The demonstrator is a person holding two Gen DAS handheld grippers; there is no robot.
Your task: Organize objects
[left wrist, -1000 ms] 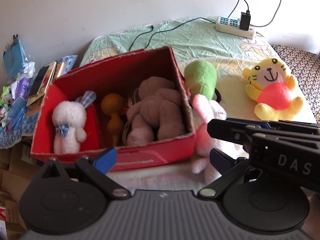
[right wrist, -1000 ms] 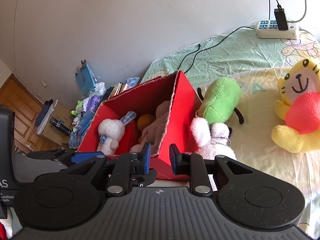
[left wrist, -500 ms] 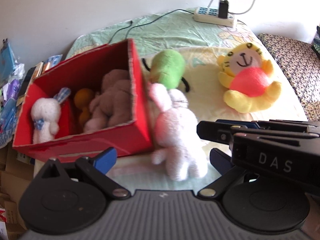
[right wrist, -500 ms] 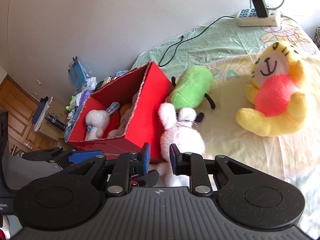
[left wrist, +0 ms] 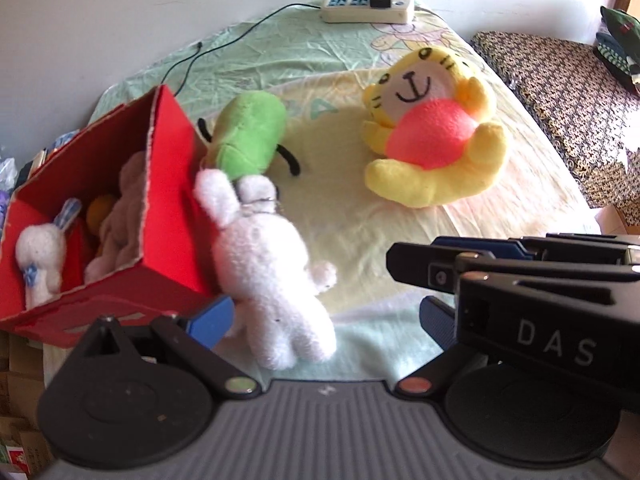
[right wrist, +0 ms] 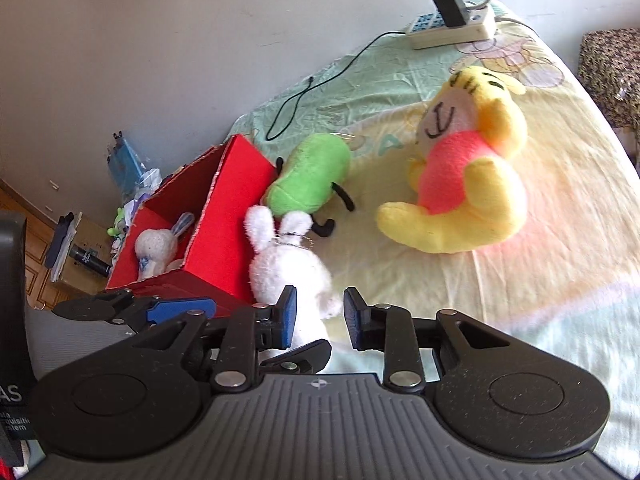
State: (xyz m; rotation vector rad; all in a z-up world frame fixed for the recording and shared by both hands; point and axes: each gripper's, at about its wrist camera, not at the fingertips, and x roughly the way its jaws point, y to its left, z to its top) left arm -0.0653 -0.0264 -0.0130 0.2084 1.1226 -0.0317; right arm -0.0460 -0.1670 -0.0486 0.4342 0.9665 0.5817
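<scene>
The red box (left wrist: 168,216) wall hides most of the brown plush (left wrist: 124,220); the orange toy (left wrist: 100,210) seems half buried.

Home bedroom: bed w/ cartoon sheet (left wrist: 320,56), plush toys (left wrist: 432,136), power strip (left wrist: 366,10).

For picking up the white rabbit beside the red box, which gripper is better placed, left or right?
Probably the left gripper: it is open wide and the white rabbit lies between its fingers. The right gripper is also near, but its opening is narrower.
</scene>
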